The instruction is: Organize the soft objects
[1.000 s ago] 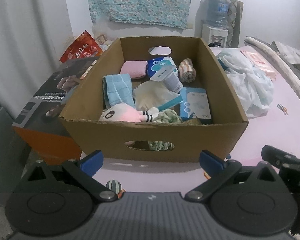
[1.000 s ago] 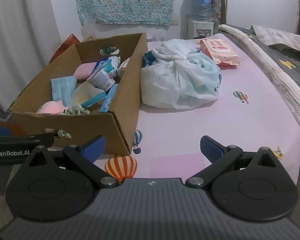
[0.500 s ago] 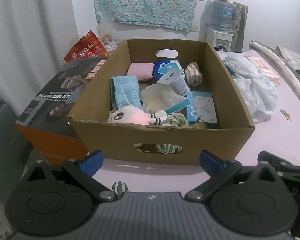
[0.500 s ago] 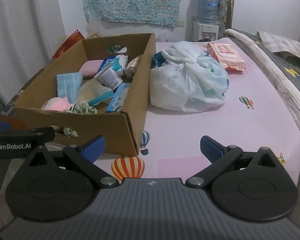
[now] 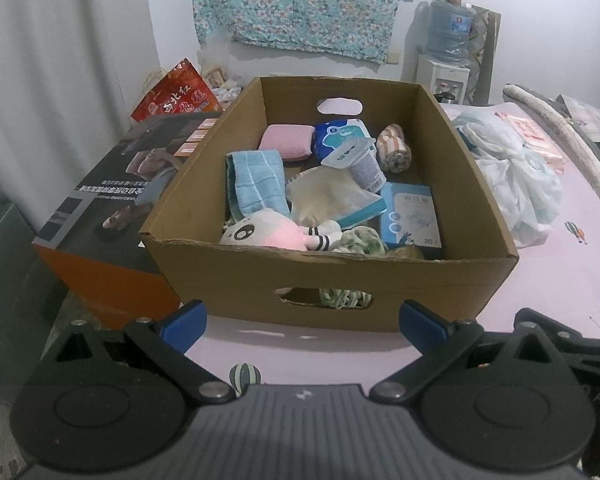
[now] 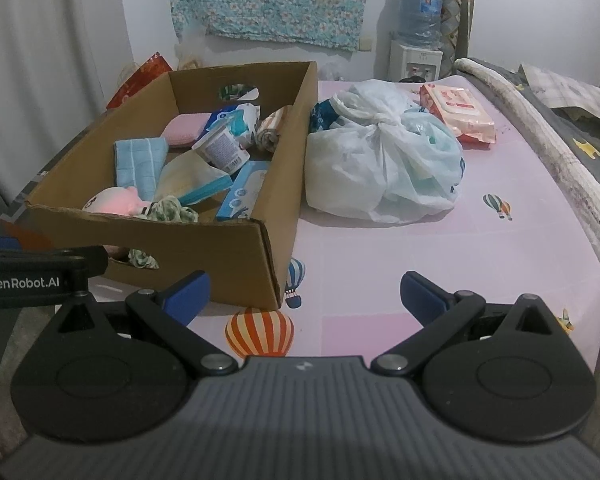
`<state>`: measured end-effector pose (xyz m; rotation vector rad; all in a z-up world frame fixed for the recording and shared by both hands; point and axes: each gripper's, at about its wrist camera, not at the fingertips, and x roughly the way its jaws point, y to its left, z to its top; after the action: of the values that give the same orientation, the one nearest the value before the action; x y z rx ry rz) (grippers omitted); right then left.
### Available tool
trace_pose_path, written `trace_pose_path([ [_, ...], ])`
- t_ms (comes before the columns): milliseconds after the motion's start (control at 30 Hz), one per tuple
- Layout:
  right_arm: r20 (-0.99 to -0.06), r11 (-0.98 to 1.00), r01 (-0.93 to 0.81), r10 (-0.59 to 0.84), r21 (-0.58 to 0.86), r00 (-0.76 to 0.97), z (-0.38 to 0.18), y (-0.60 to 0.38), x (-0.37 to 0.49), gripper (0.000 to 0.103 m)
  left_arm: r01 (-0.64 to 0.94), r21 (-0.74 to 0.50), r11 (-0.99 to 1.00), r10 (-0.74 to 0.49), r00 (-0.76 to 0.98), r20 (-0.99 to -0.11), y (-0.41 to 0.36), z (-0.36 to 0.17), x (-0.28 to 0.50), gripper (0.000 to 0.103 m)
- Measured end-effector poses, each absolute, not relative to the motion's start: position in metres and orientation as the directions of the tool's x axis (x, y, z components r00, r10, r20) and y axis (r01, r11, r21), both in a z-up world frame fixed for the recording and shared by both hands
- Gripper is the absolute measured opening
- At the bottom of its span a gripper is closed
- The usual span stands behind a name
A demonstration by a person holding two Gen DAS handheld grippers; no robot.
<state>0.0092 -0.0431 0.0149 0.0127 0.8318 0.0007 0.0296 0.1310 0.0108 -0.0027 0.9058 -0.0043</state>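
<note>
A brown cardboard box (image 5: pixel 476 184) stands on the pink bed sheet, also in the right wrist view (image 6: pixel 288 148). It holds a pink plush toy (image 5: pixel 272 232), a blue towel (image 5: pixel 256 180), a pink sponge (image 5: pixel 287 142), a striped rolled cloth (image 5: pixel 394 154), a white cup (image 5: pixel 360 164), packets and a green cloth (image 5: pixel 360 238). My left gripper (image 5: pixel 302 322) is open and empty in front of the box. My right gripper (image 6: pixel 304 294) is open and empty, right of the box's near corner.
A knotted white plastic bag (image 6: pixel 384 160) lies right of the box, with a pink wipes pack (image 6: pixel 456 114) behind it. An orange-and-black carton (image 5: pixel 112 200) and a red bag (image 5: pixel 174 98) stand left of the box. A rolled blanket (image 6: pixel 540 136) lines the bed's right side.
Both grippers have drawn back and risen a little, so the box looks smaller and more from above. Both stay open and empty.
</note>
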Motion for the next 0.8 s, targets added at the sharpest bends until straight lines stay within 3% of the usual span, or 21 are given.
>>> trace_pose_path([
  [800, -0.739, 1.000, -0.007, -0.002, -0.009, 0.674, 0.0160, -0.0382, 0.0101, 0.102, -0.001, -0.009, 1.000, -0.006, 0.612, -0.791, 0.1329, 0.0074, 0.0302, 0.103],
])
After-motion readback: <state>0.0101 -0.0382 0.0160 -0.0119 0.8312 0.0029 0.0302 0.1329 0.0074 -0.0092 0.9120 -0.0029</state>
